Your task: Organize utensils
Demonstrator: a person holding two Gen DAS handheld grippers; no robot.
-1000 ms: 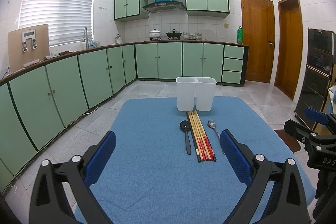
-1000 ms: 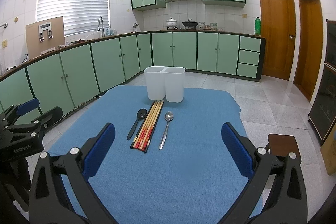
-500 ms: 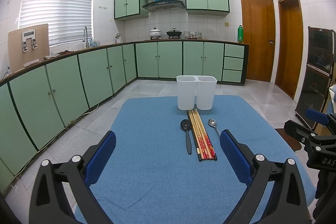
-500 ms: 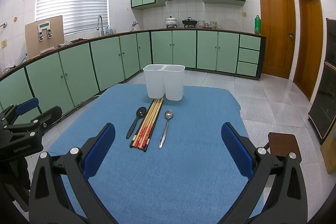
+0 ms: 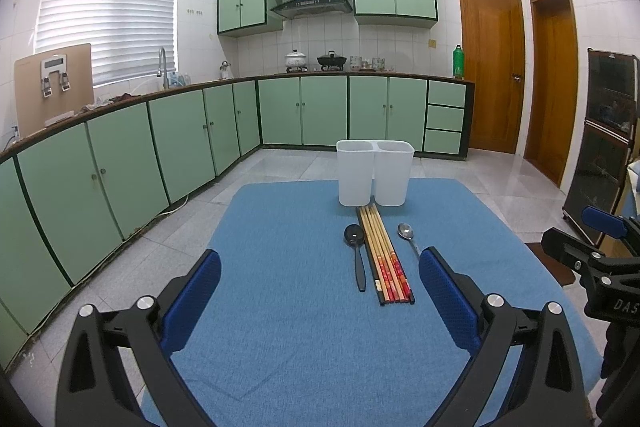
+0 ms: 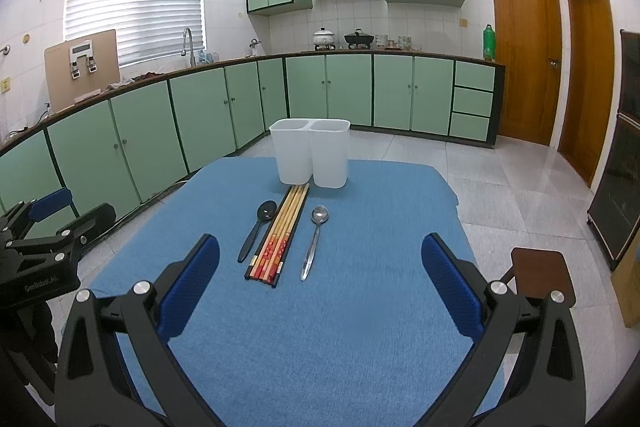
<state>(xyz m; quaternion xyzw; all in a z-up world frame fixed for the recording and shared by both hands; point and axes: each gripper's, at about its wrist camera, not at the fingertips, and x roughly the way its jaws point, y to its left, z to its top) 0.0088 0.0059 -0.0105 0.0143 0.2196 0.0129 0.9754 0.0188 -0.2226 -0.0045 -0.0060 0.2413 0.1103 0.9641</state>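
A white two-compartment holder stands at the far end of a blue mat. In front of it lie a black spoon, a bundle of several wooden chopsticks and a metal spoon, side by side. My left gripper is open and empty, above the mat's near part. My right gripper is open and empty, just short of the utensils' handle ends. Each gripper shows at the edge of the other's view.
The mat covers a table in a kitchen with green cabinets along the left and back. Wooden doors stand at the right. A brown stool sits off the table's right edge.
My right gripper has crept slightly forward toward the utensils. The left gripper has barely moved. Both stay open.
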